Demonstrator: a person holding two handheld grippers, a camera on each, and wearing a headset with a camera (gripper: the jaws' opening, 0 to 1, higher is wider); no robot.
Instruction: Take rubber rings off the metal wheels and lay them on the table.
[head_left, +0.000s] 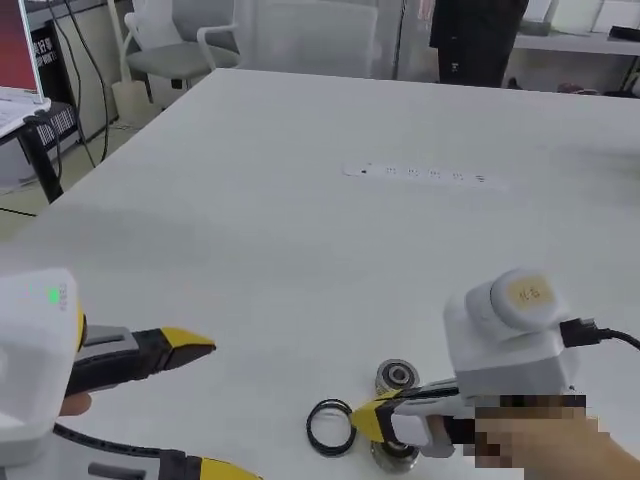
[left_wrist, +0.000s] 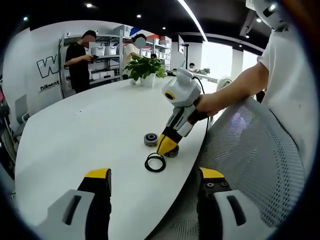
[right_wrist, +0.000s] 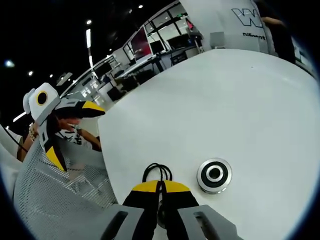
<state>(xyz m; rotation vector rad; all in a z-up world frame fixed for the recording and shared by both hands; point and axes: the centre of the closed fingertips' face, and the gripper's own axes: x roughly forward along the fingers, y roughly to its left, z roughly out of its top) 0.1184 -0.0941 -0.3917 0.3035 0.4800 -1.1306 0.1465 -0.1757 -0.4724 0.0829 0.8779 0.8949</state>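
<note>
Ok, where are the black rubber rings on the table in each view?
Head view: the black rubber rings lie bottom centre.
Left gripper view: the rings sit just below centre.
Right gripper view: the rings, lower centre.
Shared landmark: the round silver metal wheel beside them.

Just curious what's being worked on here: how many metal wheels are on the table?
2. One wheel stands free on the table, just beyond the right tongs. The other wheel sits under those tongs, partly hidden. The tongs may hide more.
</note>
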